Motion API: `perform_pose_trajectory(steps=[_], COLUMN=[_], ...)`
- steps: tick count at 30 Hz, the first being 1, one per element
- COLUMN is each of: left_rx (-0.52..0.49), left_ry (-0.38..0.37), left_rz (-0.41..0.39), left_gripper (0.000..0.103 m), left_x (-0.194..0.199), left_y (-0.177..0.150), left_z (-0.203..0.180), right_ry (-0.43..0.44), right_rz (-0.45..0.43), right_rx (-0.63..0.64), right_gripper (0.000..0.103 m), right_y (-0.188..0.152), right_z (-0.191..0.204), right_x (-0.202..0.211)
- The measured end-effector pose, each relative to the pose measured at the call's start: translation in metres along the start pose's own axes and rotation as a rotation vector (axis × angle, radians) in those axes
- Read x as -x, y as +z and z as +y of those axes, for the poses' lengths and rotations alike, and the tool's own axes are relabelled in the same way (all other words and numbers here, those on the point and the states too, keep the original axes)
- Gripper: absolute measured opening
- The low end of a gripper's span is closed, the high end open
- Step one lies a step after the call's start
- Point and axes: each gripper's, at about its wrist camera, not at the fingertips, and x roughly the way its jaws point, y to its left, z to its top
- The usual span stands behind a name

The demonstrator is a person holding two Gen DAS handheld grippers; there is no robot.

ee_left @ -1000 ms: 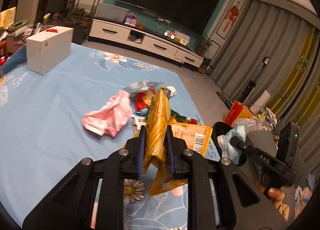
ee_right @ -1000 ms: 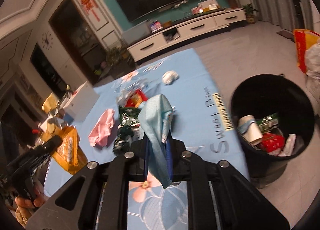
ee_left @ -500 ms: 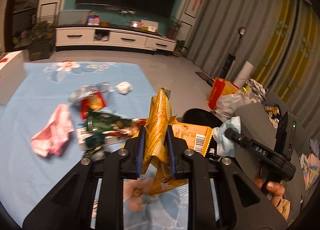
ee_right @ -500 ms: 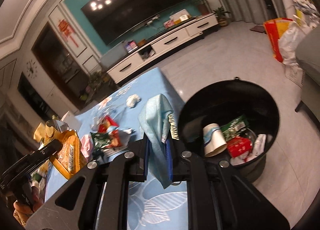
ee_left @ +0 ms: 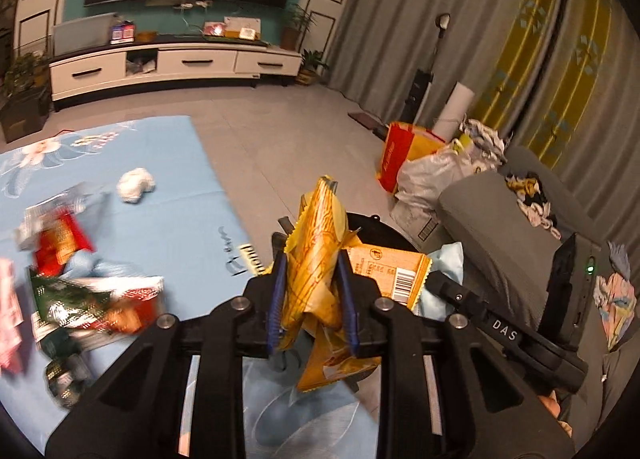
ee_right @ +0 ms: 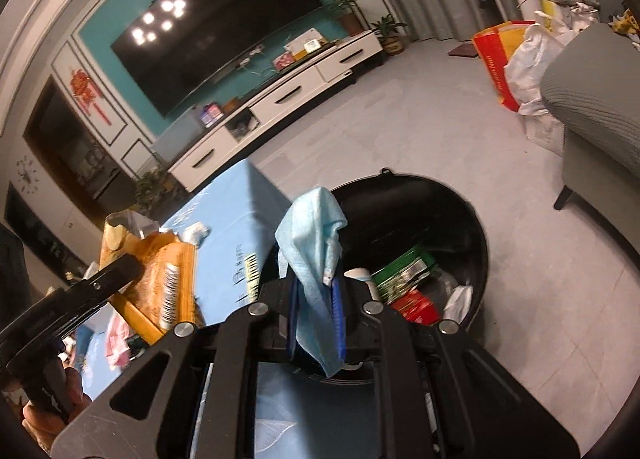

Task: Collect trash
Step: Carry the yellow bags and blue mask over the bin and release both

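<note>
The light-blue flowered tablecloth (ee_left: 172,195) ends in a straight edge that runs past the round black plastic trash bin (ee_right: 476,235), which stands on the pale tiled floor (ee_right: 420,131) just beside that edge; beyond the bin the floor lies open as far as the white TV cabinet (ee_right: 280,99), while a grey upholstered sofa (ee_right: 596,111) and a red-and-yellow paper bag (ee_right: 496,59) close off the right side. The bin's mouth faces up and already holds a green foil packet (ee_right: 404,265), a red packet (ee_right: 414,305) and a white paper cup (ee_right: 360,275). The left gripper (ee_left: 312,299) is clamped on a crumpled yellow-orange snack wrapper (ee_left: 320,255), whose long axis stands nearly upright between the blue pads, its top pointing up and away, its lower end hanging below the fingers; it is held over the table's edge with the bin's dark rim just behind it. The right gripper (ee_right: 316,315) is closed on a light-blue paper napkin (ee_right: 316,243), also upright, its peak raised above the fingers and its tail drooping beneath them, in front of the near rim of the bin. On the cloth lie a white crumpled paper ball (ee_left: 136,185), a red foil wrapper (ee_left: 60,243) and a green-and-red foil packet (ee_left: 80,307), blurred, well apart from the edge.
</note>
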Motion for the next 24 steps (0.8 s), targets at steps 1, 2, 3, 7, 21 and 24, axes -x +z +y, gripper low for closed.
perform_pose_trajectory(steps=[1, 2, 3, 7, 21, 24], left_rx=[-0.003, -0.008, -0.011, -0.037, -0.070, -0.081], left_ry=[-0.004, -0.005, -0.002, 0.012, 0.056, 0.061], left_rz=[0.007, 0.015, 0.020, 0.043, 0.052, 0.042], left_gripper=[0.029, 0.029, 0.029, 0.029, 0.062, 0.065], left_x=[-0.008, -0.019, -0.026, -0.054, -0.080, -0.075], left_y=[0.001, 0.003, 0.004, 0.006, 0.002, 0.002], left_z=[-0.004, -0.008, -0.009, -0.019, -0.020, -0.021], right_ry=[-0.010, -0.019, -0.032, -0.054, -0.092, -0.095], right_rz=[-0.004, -0.007, -0.010, 0.004, 0.031, 0.019], right_rx=[0.001, 0.001, 0.000, -0.017, -0.060, -0.062], right_gripper=[0.016, 0.016, 0.016, 0.016, 0.050, 0.057], right_y=[0.002, 0.002, 0.004, 0.004, 0.006, 0.007], right_z=[-0.003, -0.006, -0.010, -0.022, -0.037, -0.035], right_x=[-0.003, -0.005, -0.009, -0.024, -0.039, -0.033])
